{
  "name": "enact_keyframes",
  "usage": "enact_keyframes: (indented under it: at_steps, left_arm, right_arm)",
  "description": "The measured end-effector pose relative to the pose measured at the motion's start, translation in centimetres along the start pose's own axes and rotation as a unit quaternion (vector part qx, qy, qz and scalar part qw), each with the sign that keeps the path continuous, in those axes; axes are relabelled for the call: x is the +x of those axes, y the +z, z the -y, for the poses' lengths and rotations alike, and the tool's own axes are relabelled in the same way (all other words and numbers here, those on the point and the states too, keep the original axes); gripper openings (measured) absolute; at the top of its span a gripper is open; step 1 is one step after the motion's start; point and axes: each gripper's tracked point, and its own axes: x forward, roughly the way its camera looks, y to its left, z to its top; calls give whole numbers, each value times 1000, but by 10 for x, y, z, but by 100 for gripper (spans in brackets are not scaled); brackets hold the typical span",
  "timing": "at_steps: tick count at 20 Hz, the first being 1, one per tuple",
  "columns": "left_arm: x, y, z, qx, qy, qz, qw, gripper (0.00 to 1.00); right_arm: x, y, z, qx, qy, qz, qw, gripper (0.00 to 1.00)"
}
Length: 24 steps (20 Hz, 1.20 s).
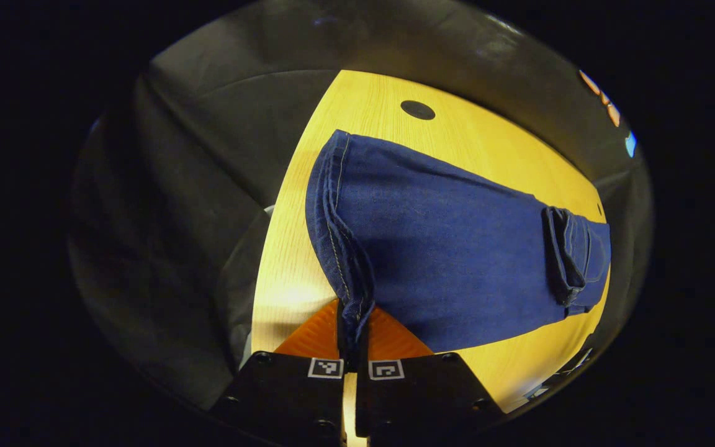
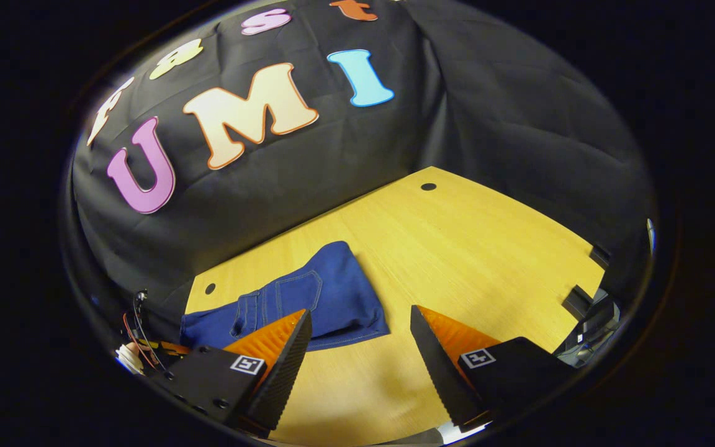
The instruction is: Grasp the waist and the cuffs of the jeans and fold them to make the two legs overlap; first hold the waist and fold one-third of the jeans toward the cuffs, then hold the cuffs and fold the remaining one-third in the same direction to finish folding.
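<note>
Dark blue jeans [image 1: 444, 261] lie folded on the wooden table [image 1: 370, 112]. In the left gripper view my left gripper [image 1: 352, 329] is shut on the stitched edge of the cloth at its near corner, which rises into the fingers. A folded-over band [image 1: 571, 257] lies at the far right end. In the right gripper view the jeans [image 2: 320, 298] appear as a folded bundle with a back pocket facing up, lying flat near the table's far left edge. My right gripper [image 2: 360, 347] hangs open above bare table, just right of the bundle, holding nothing.
The table top [image 2: 469, 261] stretches wide to the right of the jeans. A dark round hole [image 1: 418, 110] marks the far end, with two more holes [image 2: 210, 288] near the edges. Black cloth walls surround the table. Some wires [image 2: 137, 338] sit off the left edge.
</note>
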Motion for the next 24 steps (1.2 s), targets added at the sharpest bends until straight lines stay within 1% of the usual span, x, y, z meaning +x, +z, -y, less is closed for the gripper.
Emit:
enact_keyframes:
  at_steps: [1,3,4,5,7,10,12,15,17,20,22,23,24]
  left_arm:
    - [-1,0,-4,6,13,-7,1000,0]
    - [-4,0,-3,14,21,-9,1000,0]
    - [-7,0,-1,18,24,-7,1000,0]
    - [-12,1,3,22,26,-8,999,0]
    - [-23,4,16,30,20,-5,999,0]
    - [-50,14,44,34,6,14,999,0]
    - [-75,21,64,36,0,32,999,0]
    - [-115,36,118,37,-18,67,997,0]
    - [-138,35,147,43,-24,79,996,0]
    - [-152,42,206,56,-32,100,993,0]
    - [-154,48,249,70,-34,114,990,0]
    - [-156,47,267,78,-36,119,989,0]
    - [-158,46,286,85,-40,122,988,0]
  right_arm:
    - [-4,3,9,7,-6,5,1000,92]
    - [-10,10,27,17,-21,14,1000,92]
    - [-13,12,37,18,-30,18,999,98]
    - [-15,14,45,19,-38,21,999,98]
    - [-18,15,58,25,-43,22,999,98]
    - [-18,14,76,28,-42,17,999,98]
    - [-12,17,88,24,-29,10,999,98]
    - [1,29,101,14,6,0,1000,98]
    - [11,42,116,0,21,-3,1000,98]
    - [23,65,126,-16,56,-3,998,99]
    - [32,80,141,-35,68,0,997,98]
    - [35,86,147,-42,73,2,996,92]
    - [39,92,154,-47,79,4,996,92]
